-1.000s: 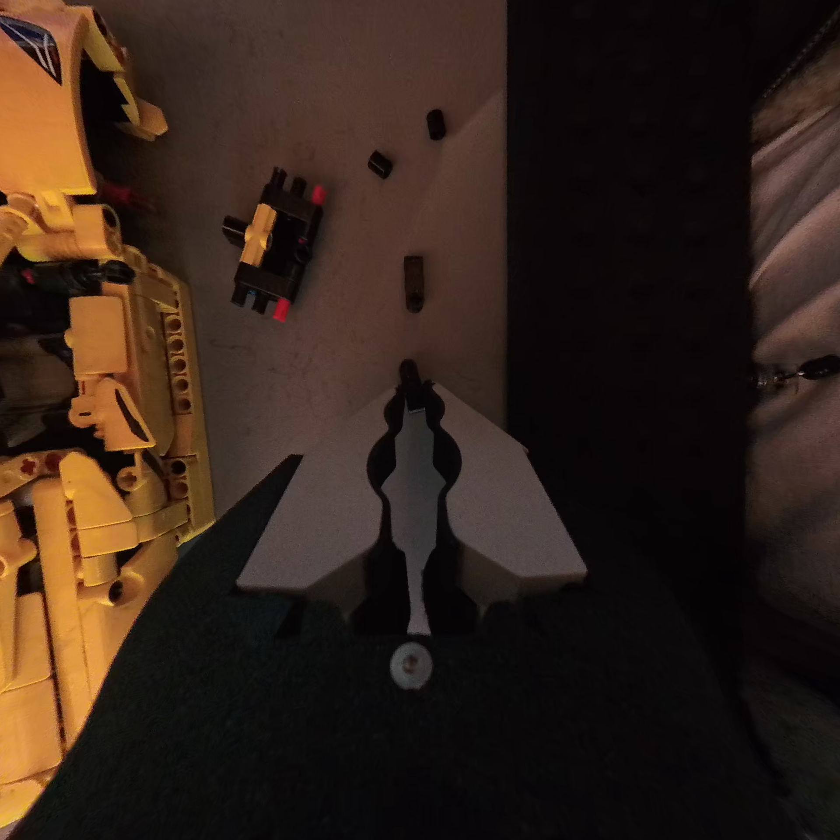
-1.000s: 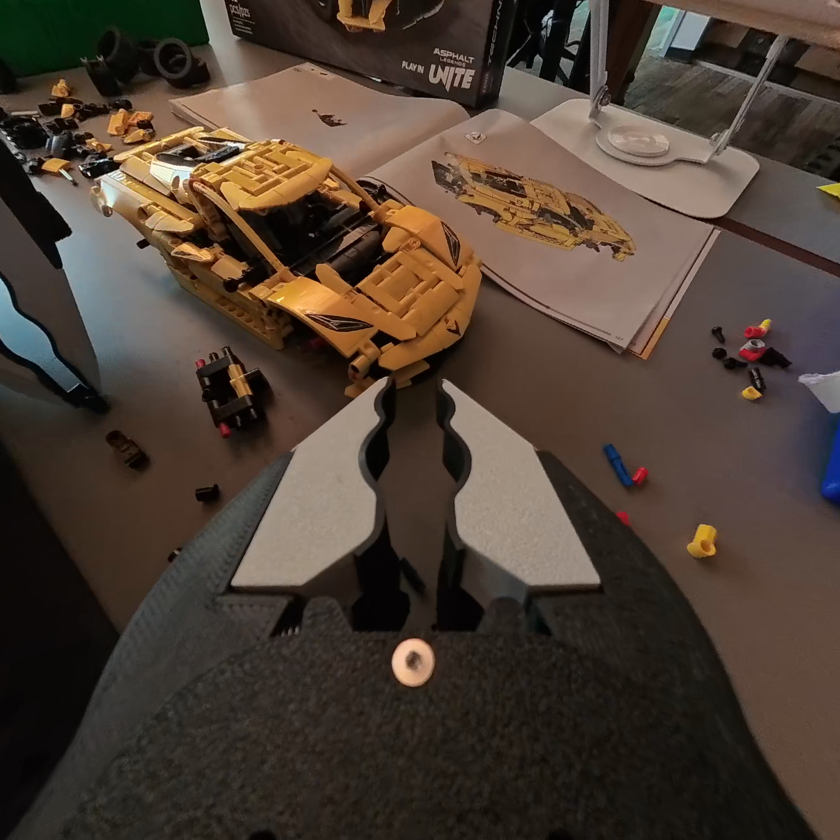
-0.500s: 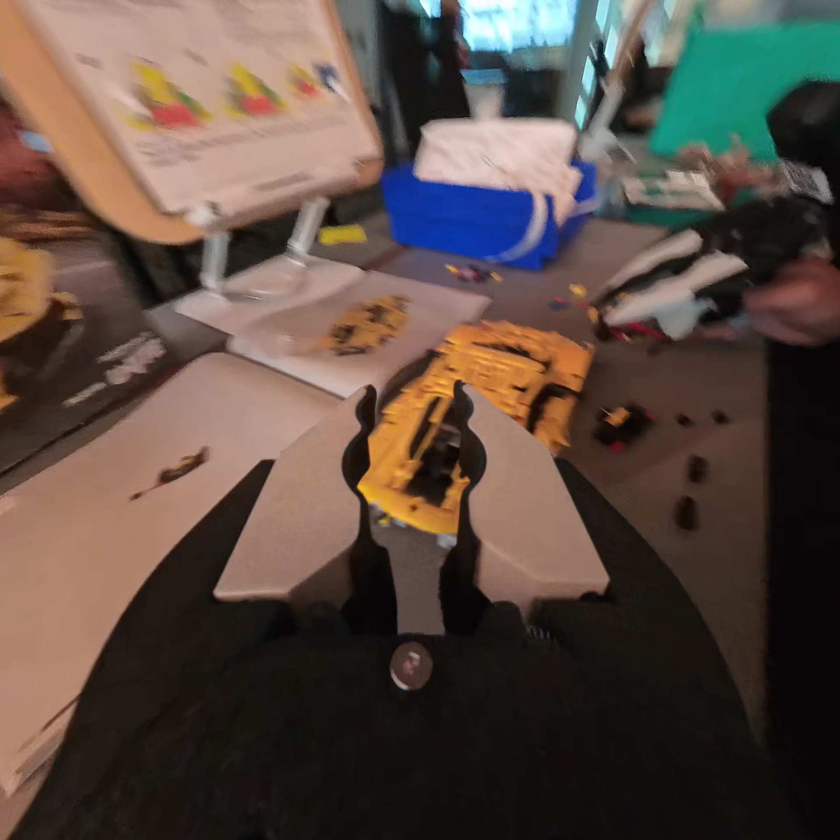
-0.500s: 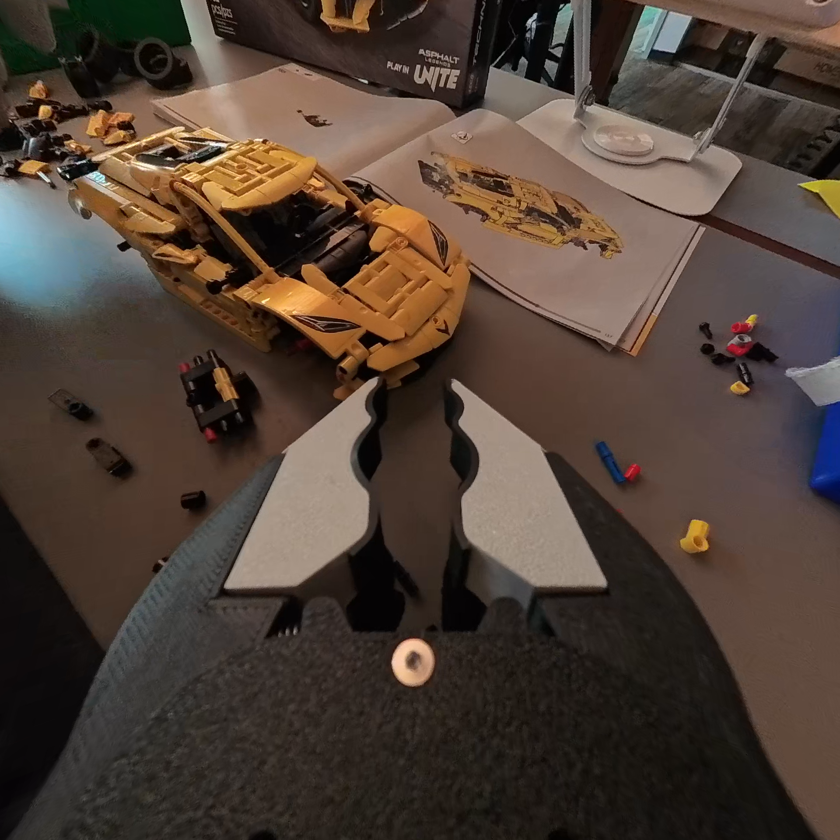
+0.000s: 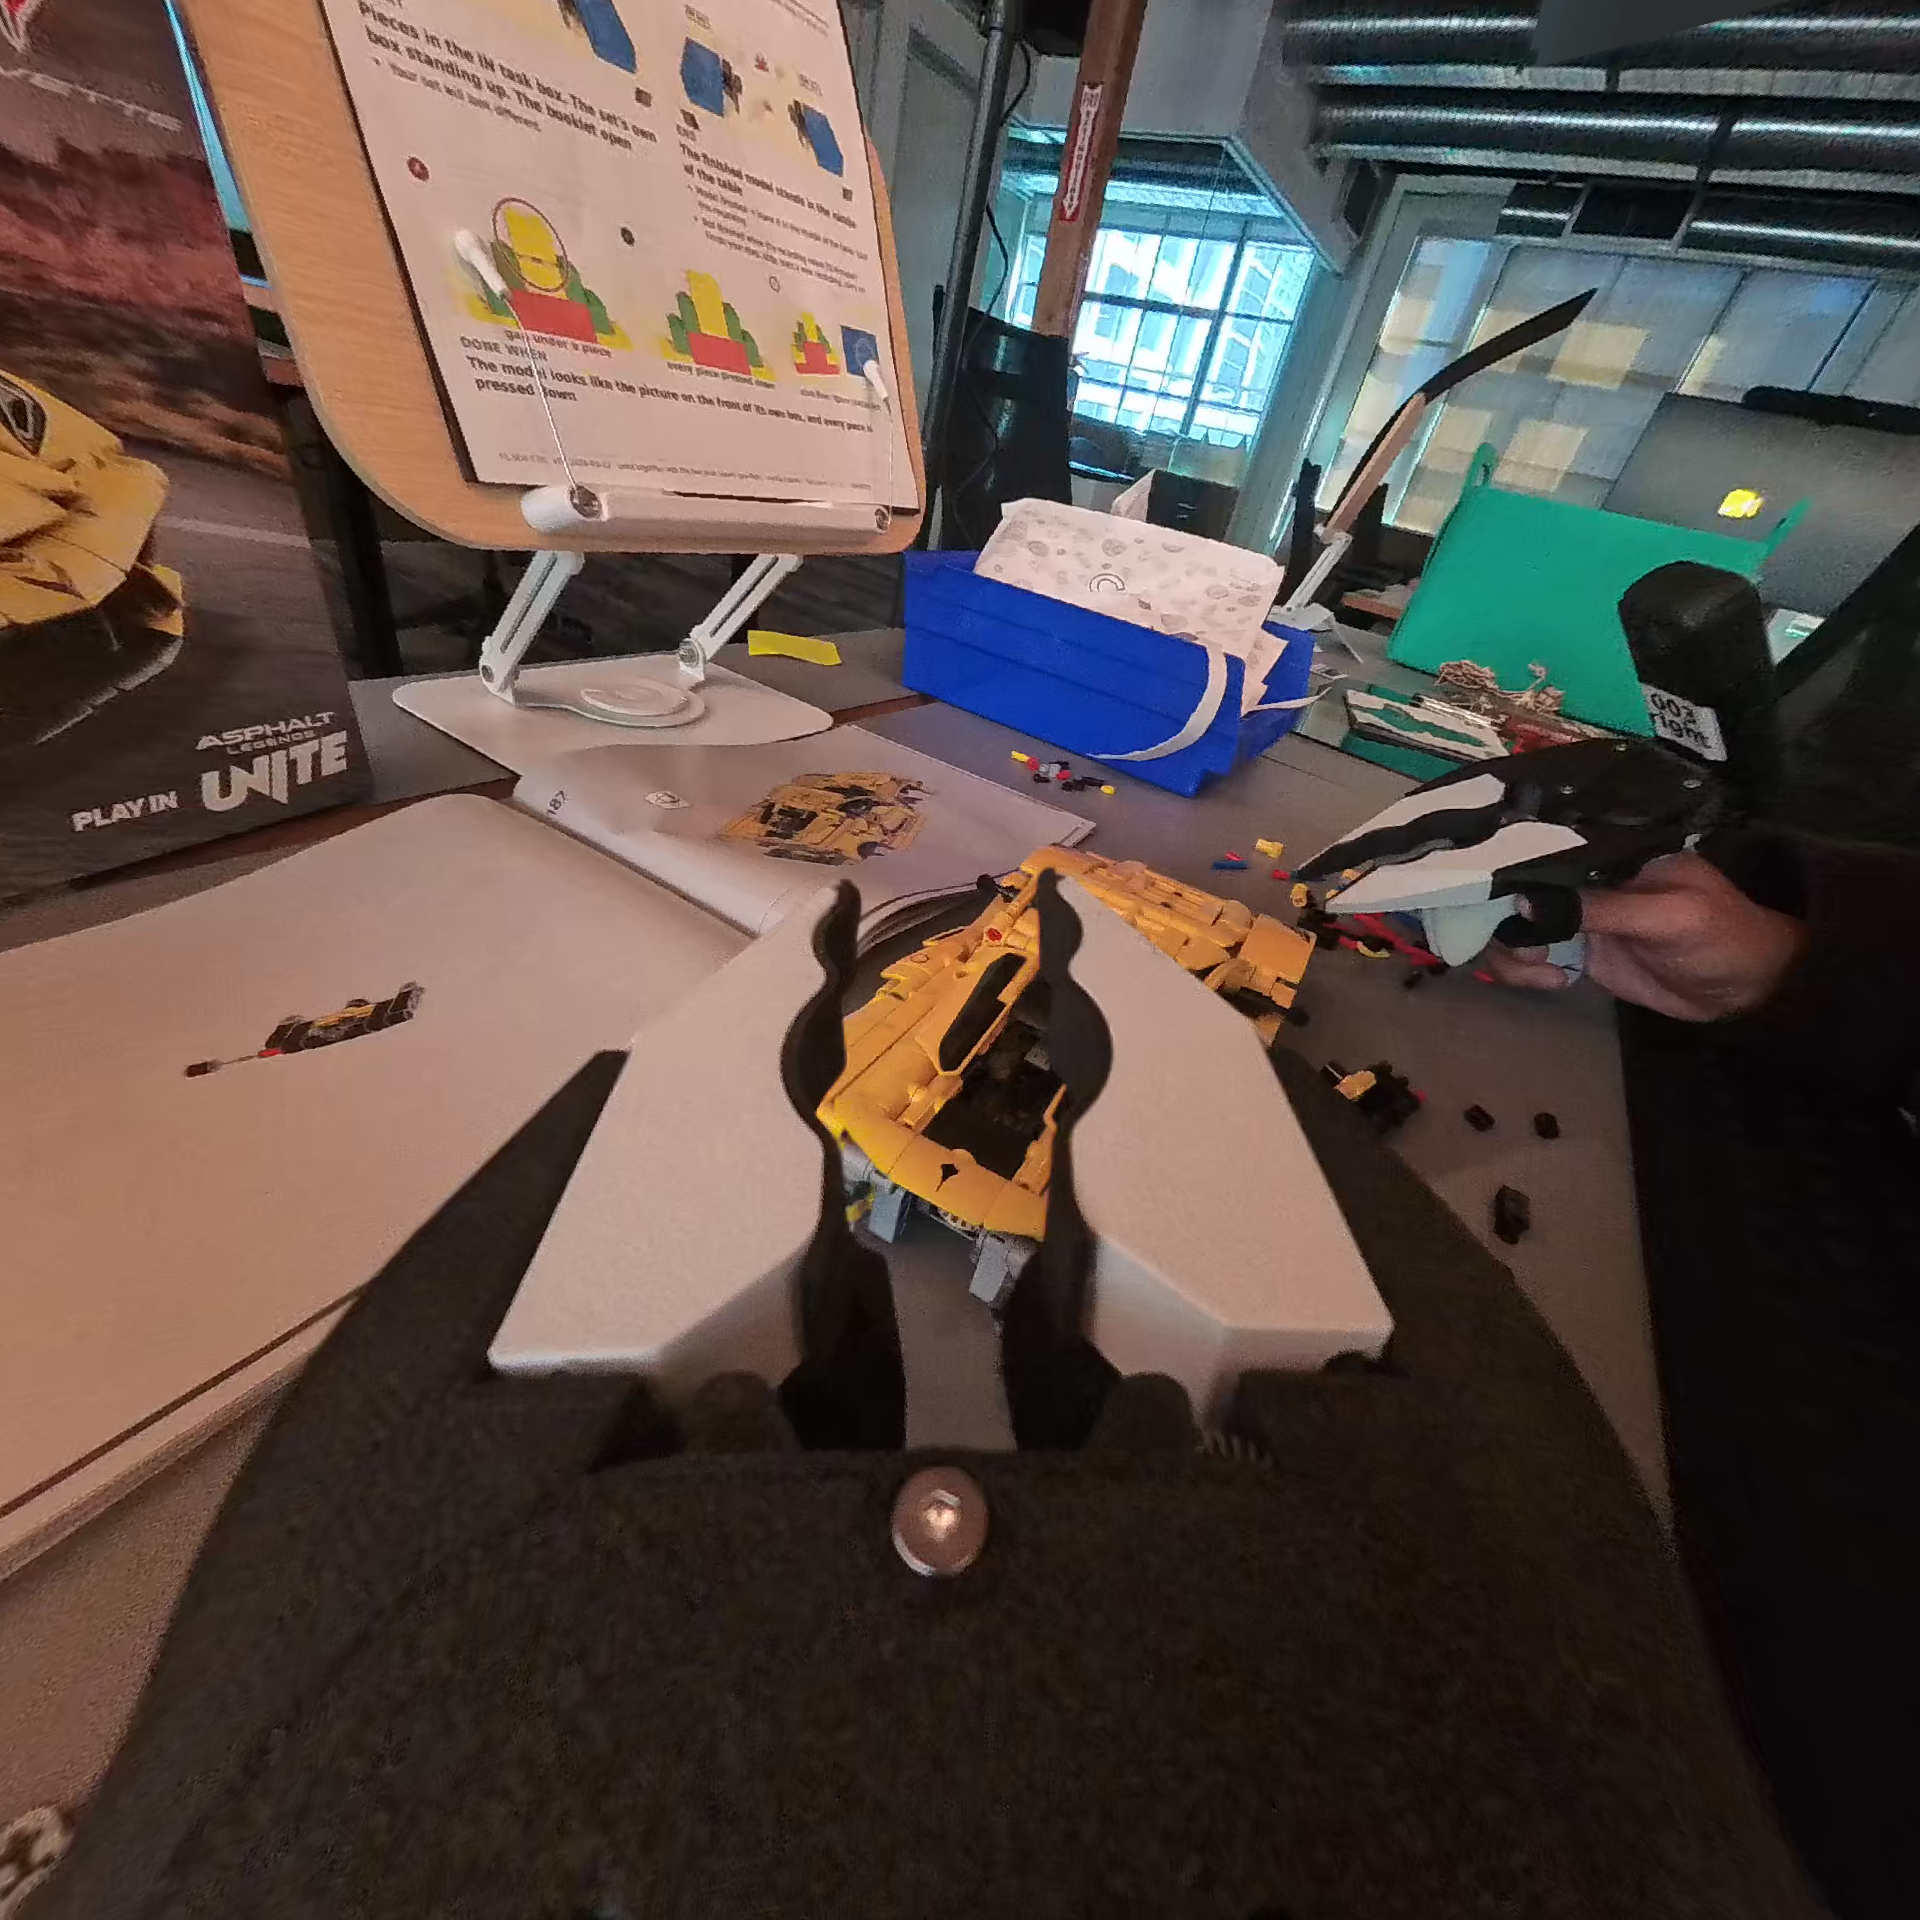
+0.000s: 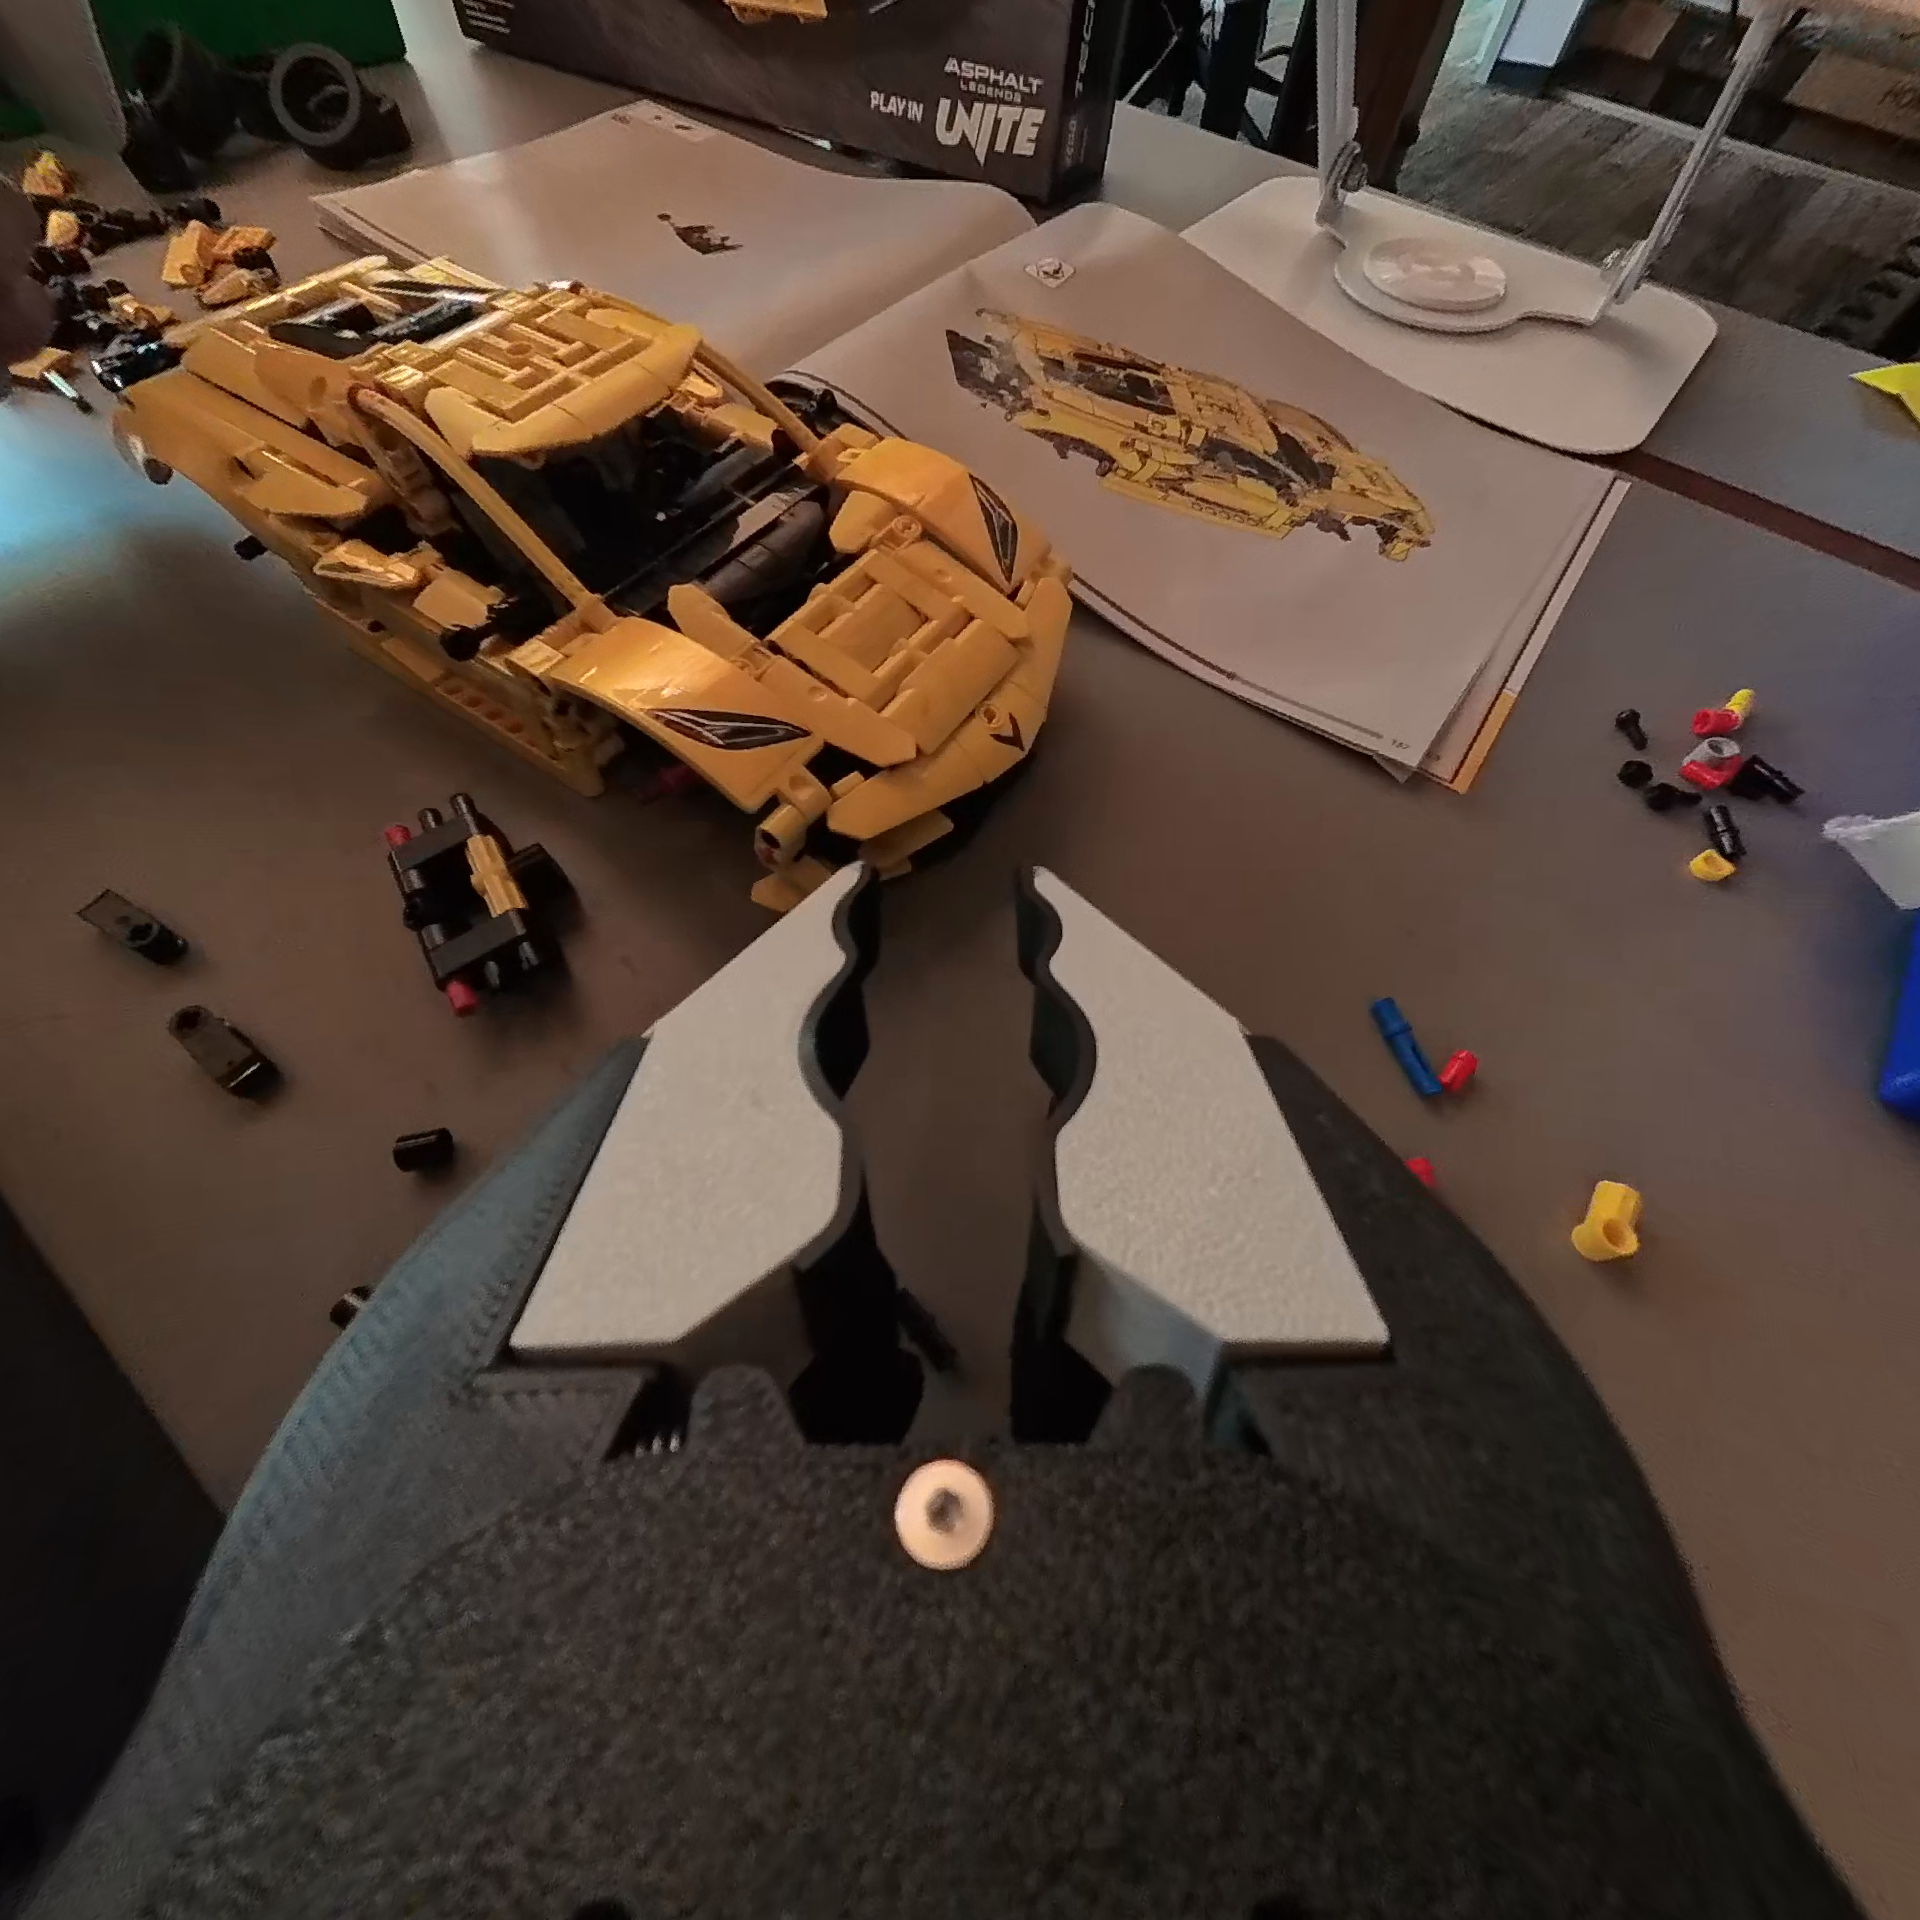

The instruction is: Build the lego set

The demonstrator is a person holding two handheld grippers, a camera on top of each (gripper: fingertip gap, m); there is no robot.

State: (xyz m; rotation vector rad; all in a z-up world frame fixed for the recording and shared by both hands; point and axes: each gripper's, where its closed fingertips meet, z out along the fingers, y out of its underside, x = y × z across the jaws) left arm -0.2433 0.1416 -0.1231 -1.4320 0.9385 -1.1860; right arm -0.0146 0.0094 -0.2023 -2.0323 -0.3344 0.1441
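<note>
Both grippers gape empty: the left gripper [image 5: 940,914] has swung up from the table toward the yellow car [image 6: 613,551], right gripper [image 6: 943,883] poised near its nose, so fitting waits.

Yellow lego car [image 6: 623,540] part-built, upright on table; small black subassy [image 6: 478,904] beside.

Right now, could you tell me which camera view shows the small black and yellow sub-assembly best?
The right wrist view: the sub-assembly lies close, sharp and unobstructed on the table, beside the yellow car. The left wrist view shows it only small and distant, past the car.
</note>
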